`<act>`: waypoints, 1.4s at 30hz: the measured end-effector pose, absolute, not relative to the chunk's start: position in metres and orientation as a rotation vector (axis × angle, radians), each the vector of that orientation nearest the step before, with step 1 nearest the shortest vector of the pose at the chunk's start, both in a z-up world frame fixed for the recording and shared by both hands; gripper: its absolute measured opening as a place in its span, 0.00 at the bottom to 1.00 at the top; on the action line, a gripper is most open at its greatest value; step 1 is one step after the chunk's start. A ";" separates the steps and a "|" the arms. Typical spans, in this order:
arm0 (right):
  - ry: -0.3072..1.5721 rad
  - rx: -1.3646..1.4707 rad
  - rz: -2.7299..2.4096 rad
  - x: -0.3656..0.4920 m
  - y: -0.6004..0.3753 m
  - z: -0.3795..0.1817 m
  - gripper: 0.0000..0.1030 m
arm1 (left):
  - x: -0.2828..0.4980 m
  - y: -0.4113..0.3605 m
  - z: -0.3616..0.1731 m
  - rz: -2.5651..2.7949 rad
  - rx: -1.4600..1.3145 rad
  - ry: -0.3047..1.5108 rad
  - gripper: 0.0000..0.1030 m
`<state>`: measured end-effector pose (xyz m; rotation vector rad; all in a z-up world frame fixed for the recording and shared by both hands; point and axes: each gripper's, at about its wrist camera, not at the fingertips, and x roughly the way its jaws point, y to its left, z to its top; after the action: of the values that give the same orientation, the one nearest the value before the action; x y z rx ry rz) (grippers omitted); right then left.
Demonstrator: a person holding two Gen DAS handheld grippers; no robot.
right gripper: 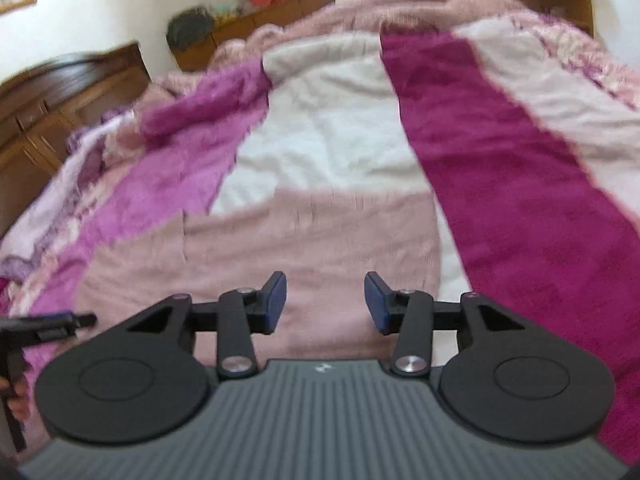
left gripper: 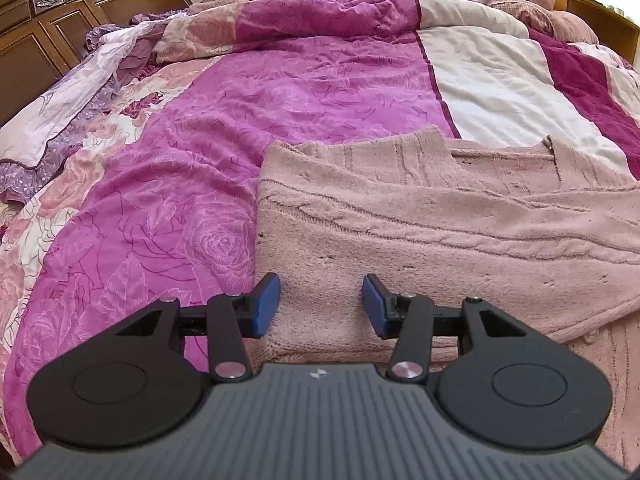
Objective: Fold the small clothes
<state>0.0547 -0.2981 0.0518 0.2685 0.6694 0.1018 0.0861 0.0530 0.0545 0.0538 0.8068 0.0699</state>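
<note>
Left wrist view first: the left gripper [left gripper: 321,305] hangs low over the bed with its blue pads [left gripper: 266,306] spread wide, nothing between them but open air above the pink knitted sweater [left gripper: 440,232]. That sweater lies flat on the magenta rose-patterned quilt [left gripper: 248,92], filling the frame from six o'clock out to three o'clock, its cable-knit ridges running sideways and one straight edge standing at about nine o'clock from the pads. A white panel [left gripper: 492,80] of the bedding sits at one o'clock, and a dark wooden headboard [left gripper: 60,12] at ten o'clock.

Over to the right wrist view, and it's blurred, so detail is thin. The right gripper [right gripper: 325,303] is also parted, empty, poised above the sweater [right gripper: 312,236], which spreads from six o'clock up to centre. A deep crimson stripe [right gripper: 500,168] runs off toward two o'clock. At nine o'clock, a dark shape, probably part of the left gripper [right gripper: 60,322], pokes in from the edge.
</note>
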 end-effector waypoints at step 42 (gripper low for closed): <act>0.734 -0.361 0.547 -0.165 -0.220 0.082 0.49 | -0.173 0.039 0.103 -0.235 0.266 0.824 0.63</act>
<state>-0.1645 -0.2198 0.0816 -0.3606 0.7339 0.5472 -0.1734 0.0391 0.1031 0.2659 0.8245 -0.2349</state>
